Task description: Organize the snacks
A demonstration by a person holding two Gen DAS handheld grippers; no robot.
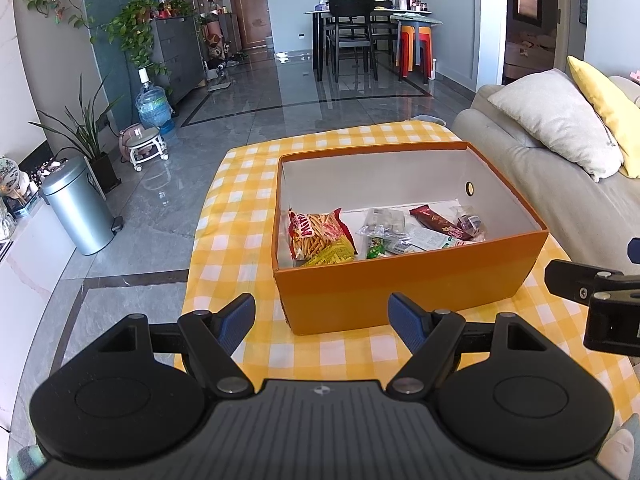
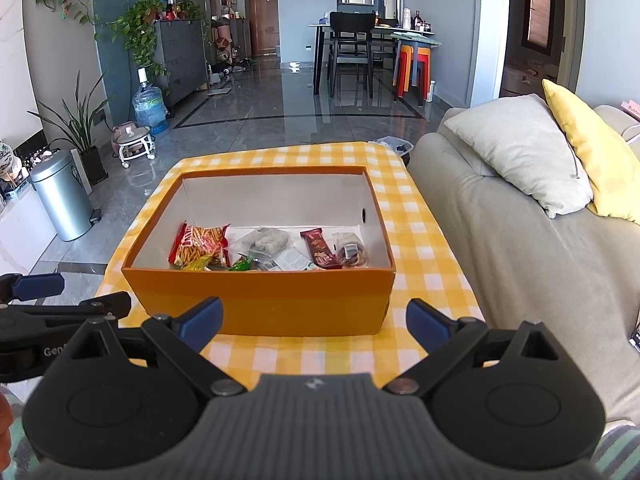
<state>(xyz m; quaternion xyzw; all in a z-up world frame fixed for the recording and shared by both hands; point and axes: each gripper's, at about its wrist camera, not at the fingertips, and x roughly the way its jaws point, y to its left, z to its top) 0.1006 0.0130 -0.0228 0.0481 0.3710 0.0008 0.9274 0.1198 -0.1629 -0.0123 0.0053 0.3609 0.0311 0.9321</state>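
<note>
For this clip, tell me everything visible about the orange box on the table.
The orange box is an open rectangular carton with no lid, orange outside and plain white inside, apparently cardboard. One white side wall has a small round hole. It sits upright on the yellow checked tablecloth, beside the sofa. Several wrapped snacks lie on its floor toward the near wall, including a red bag of sticks and a brown bar. Neither gripper touches it.

Box (image 2: 260, 300) sat on the bench (image 2: 320, 356) before my tongs, snacks (image 2: 276, 252) lying inside along its near wall. Sofa (image 2: 500, 240) stood right of bench; bin (image 2: 60, 196) on floor, left.
</note>
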